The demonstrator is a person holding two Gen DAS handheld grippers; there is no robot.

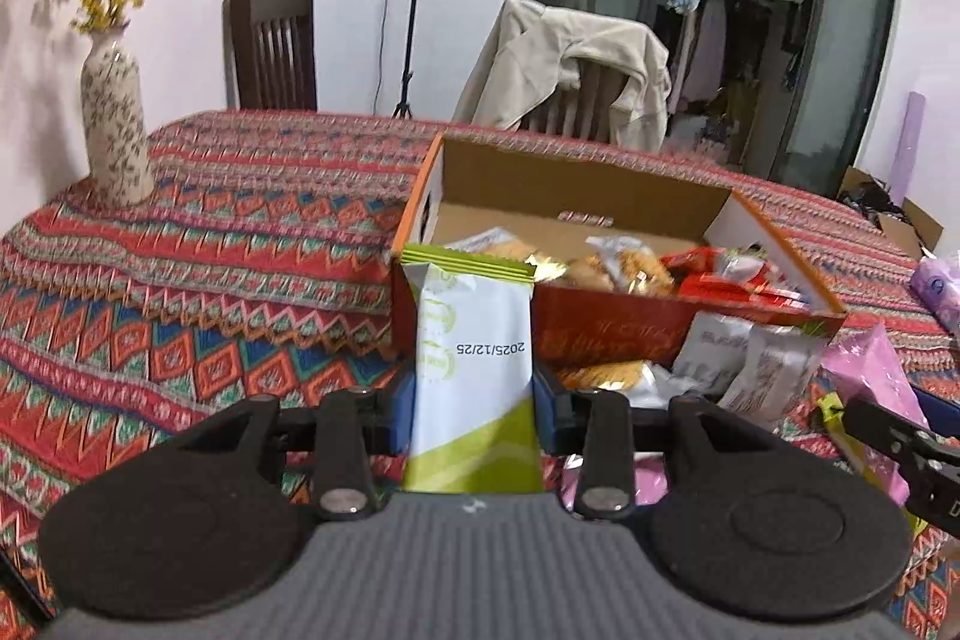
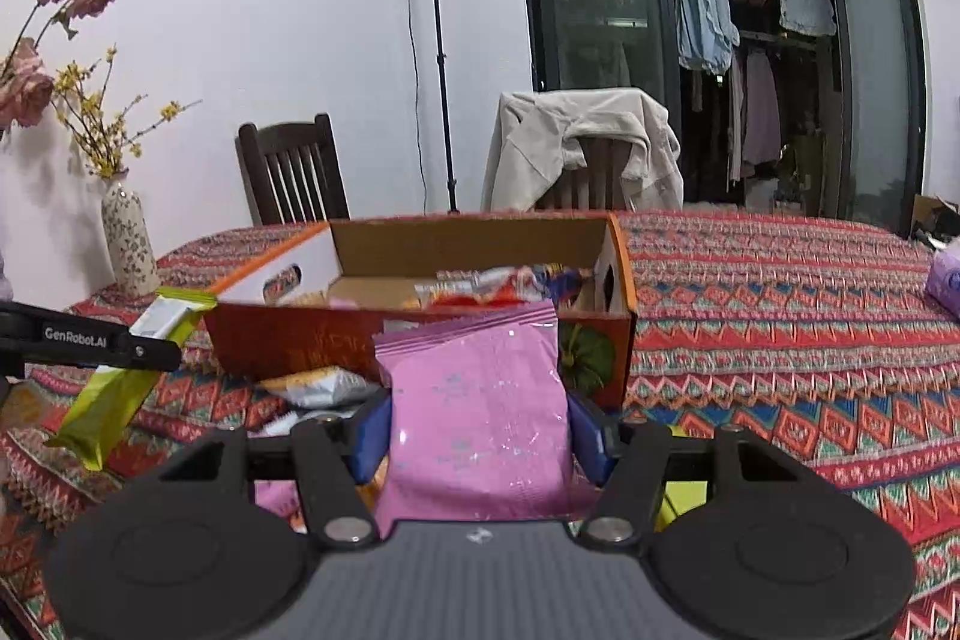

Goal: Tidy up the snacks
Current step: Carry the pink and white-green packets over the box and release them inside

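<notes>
My left gripper (image 1: 474, 388) is shut on a white and green snack packet (image 1: 471, 340), held upright just in front of the near left corner of the orange cardboard box (image 1: 600, 334). The box holds several snacks. My right gripper (image 2: 477, 418) is shut on a pink snack packet (image 2: 480, 400), held in front of the box's (image 2: 288, 340) near wall. The left gripper's arm (image 2: 90, 340) and its green packet (image 2: 120, 382) show at the left of the right wrist view. The pink packet (image 1: 864, 376) shows at the right of the left wrist view.
Loose snack packets (image 1: 750, 364) lie on the patterned tablecloth (image 1: 210, 244) in front of the box. A flowered vase (image 1: 114, 130) stands at the table's far left. Two chairs (image 2: 294, 172) stand behind the table, one draped with a jacket (image 2: 588, 142). A purple pack (image 2: 945, 280) lies at the right edge.
</notes>
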